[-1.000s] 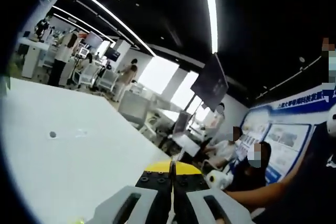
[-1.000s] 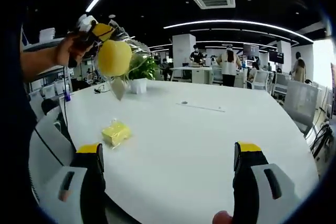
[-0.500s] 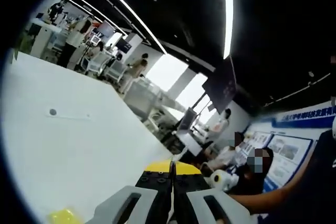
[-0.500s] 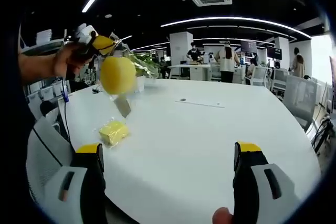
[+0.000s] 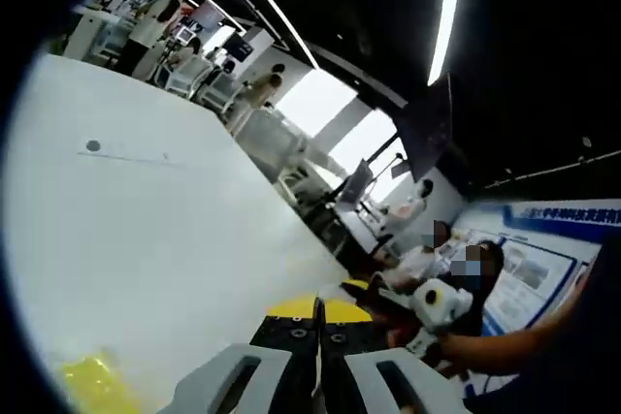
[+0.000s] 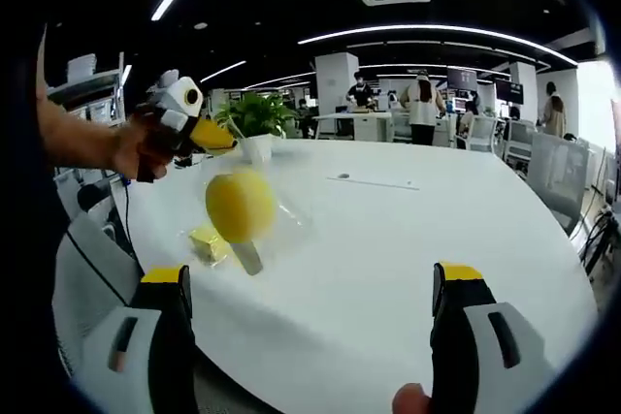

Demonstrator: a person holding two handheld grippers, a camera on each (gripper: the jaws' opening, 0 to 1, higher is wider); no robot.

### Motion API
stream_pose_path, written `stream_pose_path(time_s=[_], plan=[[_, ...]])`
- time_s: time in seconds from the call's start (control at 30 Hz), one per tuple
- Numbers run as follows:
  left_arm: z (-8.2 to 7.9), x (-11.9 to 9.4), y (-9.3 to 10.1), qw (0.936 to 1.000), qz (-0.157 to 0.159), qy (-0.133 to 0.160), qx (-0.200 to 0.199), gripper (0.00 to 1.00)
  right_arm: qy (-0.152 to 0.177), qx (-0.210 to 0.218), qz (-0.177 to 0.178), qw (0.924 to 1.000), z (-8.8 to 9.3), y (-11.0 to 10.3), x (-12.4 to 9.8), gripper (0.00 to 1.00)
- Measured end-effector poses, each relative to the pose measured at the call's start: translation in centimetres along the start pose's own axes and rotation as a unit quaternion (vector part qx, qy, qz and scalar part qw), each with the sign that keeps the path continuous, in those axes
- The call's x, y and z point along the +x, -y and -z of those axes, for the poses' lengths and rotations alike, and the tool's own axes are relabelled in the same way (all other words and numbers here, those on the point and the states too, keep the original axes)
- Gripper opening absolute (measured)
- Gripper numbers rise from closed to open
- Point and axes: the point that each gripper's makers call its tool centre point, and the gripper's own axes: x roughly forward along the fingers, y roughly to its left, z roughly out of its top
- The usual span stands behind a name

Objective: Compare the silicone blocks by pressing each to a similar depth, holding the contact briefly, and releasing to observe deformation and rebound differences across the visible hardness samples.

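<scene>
Right gripper view: left tongs (image 6: 215, 137) clamped on clear bag with round yellow silicone block (image 6: 241, 205) hanging above white table (image 6: 388, 259), square yellow block (image 6: 210, 239) beneath, right tongs (image 6: 309, 322) wide open, empty; judged risk: slippery film slipping free.

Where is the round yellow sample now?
In the right gripper view, the round yellow sample hangs in a clear bag left of centre, below the left gripper, above the table.

Yellow block (image 5: 92, 387) cut by rim
</scene>
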Motion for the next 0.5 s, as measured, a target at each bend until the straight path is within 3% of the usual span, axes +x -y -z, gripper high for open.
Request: stream_pose_path(time_s=[0.3,0.4,0.5], plan=[[2.5,1.3,-2.8,0.9971,-0.008,0.001,-0.075,0.0,0.0,0.008,-0.001,1.0,0.4,-0.3,-0.1,0.97],[2.7,1.3,-3.9,0.9947,-0.014,0.011,-0.101,0.0,0.0,0.011,-0.001,0.9999,0.4,-0.3,-0.1,0.97],[2.5,1.2,-4.9,0.9943,-0.029,0.019,-0.1,0.0,0.001,0.012,-0.001,0.9999,0.4,-0.3,-0.1,0.97]])
